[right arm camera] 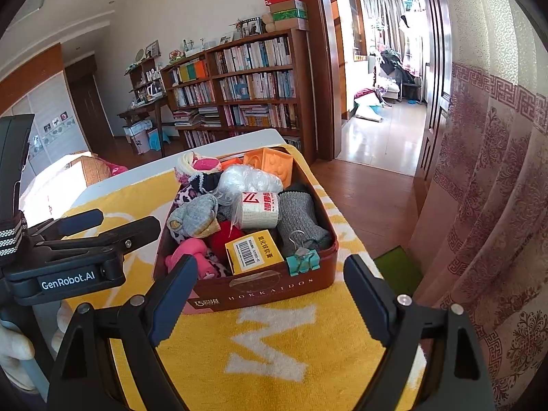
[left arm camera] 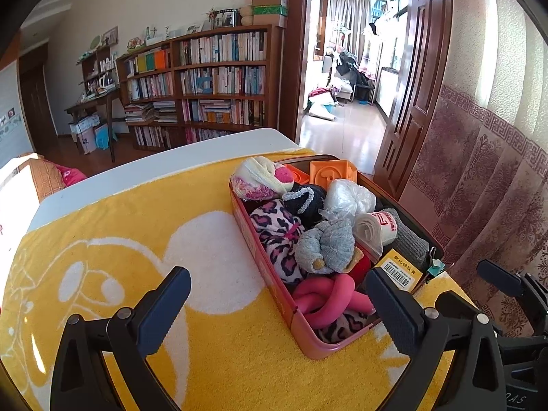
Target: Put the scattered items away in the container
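The red tin [right arm camera: 260, 291] sits on the yellow towel [left arm camera: 144, 239] on the bench, packed with socks, a yellow box [right arm camera: 253, 253] and a teal clip [right arm camera: 303, 263]. Left tool [left arm camera: 279, 303] and right tool [right arm camera: 269, 294] both gape empty beside it.

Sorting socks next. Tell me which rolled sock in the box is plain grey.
The grey sock balled mid-box, beside the leopard-print one. The others are patterned or coloured: pink and cream at the far end, black with a fuzzy trim.
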The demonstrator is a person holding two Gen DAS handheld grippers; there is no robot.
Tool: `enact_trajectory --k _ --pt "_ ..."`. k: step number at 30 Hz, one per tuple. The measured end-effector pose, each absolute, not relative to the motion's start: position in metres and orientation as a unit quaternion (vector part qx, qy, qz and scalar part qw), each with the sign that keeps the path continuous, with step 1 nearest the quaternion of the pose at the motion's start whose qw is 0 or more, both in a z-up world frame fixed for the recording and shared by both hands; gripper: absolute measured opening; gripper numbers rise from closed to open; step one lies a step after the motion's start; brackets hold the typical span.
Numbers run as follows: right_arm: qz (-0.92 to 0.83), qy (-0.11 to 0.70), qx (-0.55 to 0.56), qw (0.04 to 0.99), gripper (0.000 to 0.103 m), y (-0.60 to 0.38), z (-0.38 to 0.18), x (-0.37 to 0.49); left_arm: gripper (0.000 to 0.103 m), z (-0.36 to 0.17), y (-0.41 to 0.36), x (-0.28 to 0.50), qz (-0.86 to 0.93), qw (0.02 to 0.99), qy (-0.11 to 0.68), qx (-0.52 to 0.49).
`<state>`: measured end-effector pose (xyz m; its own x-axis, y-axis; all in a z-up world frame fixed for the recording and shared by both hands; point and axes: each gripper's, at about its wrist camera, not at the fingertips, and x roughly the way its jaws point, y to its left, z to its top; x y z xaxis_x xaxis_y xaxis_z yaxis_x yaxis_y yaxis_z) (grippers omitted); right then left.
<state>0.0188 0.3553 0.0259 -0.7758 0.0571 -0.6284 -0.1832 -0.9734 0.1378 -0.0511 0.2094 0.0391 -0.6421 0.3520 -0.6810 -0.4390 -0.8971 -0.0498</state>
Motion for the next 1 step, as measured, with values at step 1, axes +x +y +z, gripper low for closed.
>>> enact_trajectory --k 1 --pt "0.937 0.097 -0.331 0.064 0.089 0.3552 0.0244 0.0179 0.103 0.0383 0.2099 -0.051 0.904 0.219 0.063 -0.362"
